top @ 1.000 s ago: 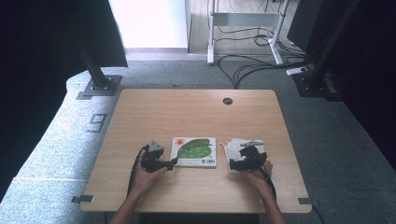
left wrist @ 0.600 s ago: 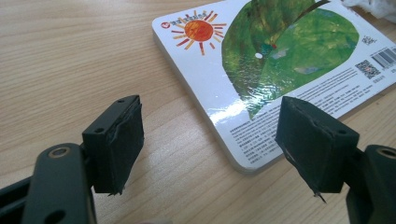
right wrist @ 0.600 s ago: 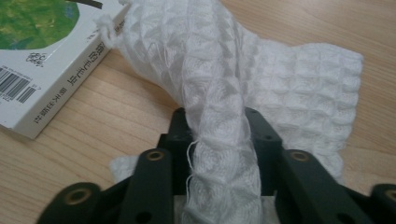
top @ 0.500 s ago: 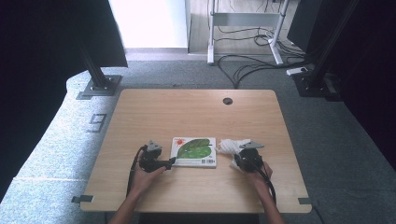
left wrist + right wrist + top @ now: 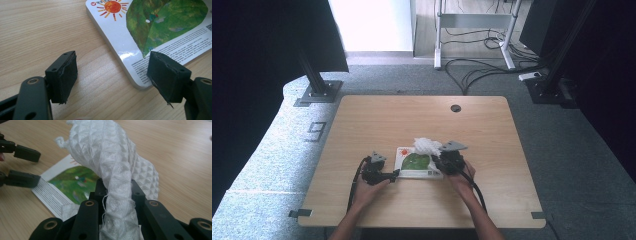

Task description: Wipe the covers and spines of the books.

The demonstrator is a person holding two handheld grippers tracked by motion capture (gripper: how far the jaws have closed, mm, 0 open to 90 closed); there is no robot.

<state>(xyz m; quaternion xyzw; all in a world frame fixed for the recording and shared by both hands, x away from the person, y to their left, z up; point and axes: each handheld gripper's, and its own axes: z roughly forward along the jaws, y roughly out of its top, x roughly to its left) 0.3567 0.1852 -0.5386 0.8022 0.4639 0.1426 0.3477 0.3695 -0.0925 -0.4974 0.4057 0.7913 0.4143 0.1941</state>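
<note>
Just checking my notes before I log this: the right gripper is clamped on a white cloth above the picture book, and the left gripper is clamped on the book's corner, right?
Not quite. The right gripper is clamped on the white cloth above the picture book, but the left gripper is not clamped: the left gripper view shows its jaws open, one beside the book's corner, one over it.

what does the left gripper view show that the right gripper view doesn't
Left gripper view alone: the orange sun printed on the book and the small print along its edge, with the left tool open around the book's corner. Right gripper view alone: the white cloth clamped in the right tool. Both share the book's green cover and the wooden table.
</note>
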